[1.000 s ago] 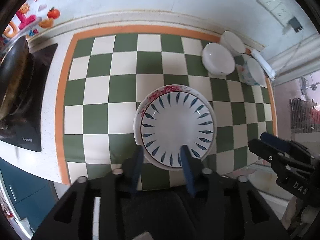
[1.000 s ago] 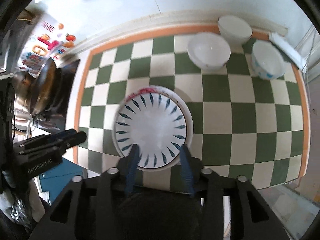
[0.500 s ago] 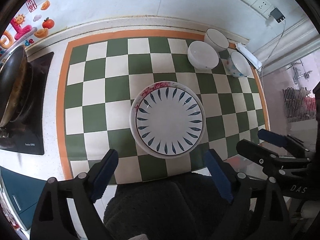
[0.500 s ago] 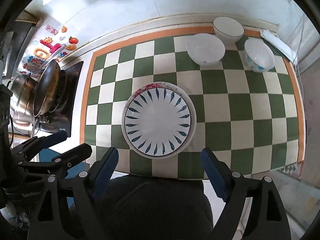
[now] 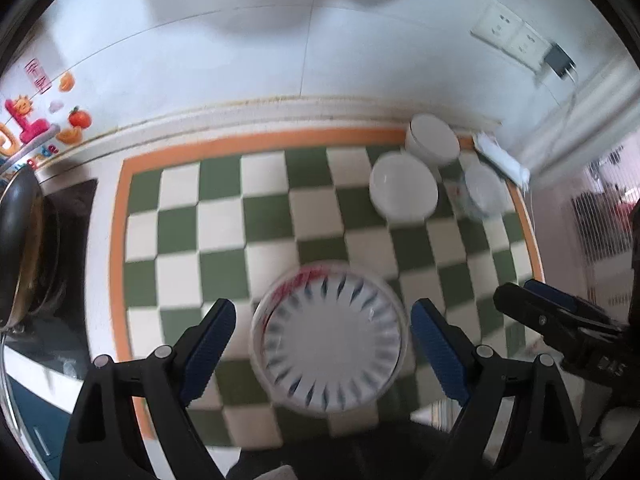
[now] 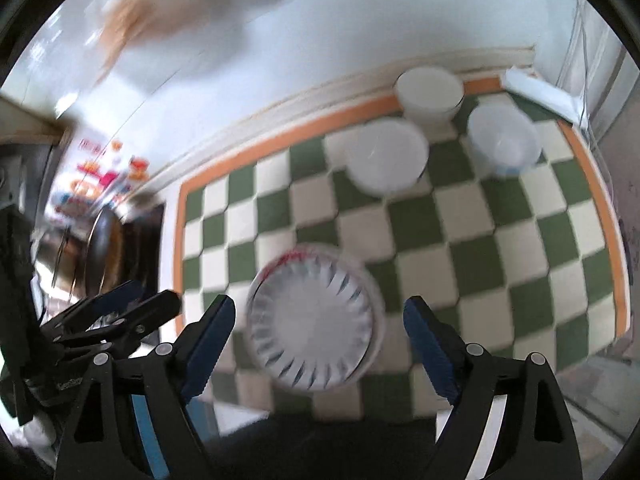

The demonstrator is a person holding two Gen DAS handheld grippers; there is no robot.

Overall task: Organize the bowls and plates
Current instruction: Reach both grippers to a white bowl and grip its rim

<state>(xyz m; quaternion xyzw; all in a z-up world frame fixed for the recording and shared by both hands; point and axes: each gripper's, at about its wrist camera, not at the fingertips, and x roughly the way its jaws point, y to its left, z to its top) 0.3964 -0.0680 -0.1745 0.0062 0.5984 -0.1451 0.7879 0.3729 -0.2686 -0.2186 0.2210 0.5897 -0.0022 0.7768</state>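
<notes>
— So where do the plates sit?

— Stacked near the front edge of the table, on the green-and-white checked mat. On top is the plate with blue leaf marks, and the rim of a red-flowered plate peeks out beneath it on the far left side. Both views are smeared by motion blur, so finer detail is lost.

— And the grippers?

— The left gripper has its jaws spread wide, one blue pad on each side of the stack, holding nothing. The right gripper is the same: jaws released, spread on both sides of the stack and gripping neither plate. I cannot tell their height above it.

— Where are the bowls?

— Grouped at the far right corner of the mat. A wide white bowl stands nearest the stack. Behind it, against the orange border, is a deeper white bowl. To the right is a bowl with blue markings on its side. They sit close together; whether they touch is unclear.

— Anything else on the table?

— A dark wok on a black stove at the left edge, and a white power strip at the far right corner. Stickers and a wall socket mark the wall behind.
</notes>
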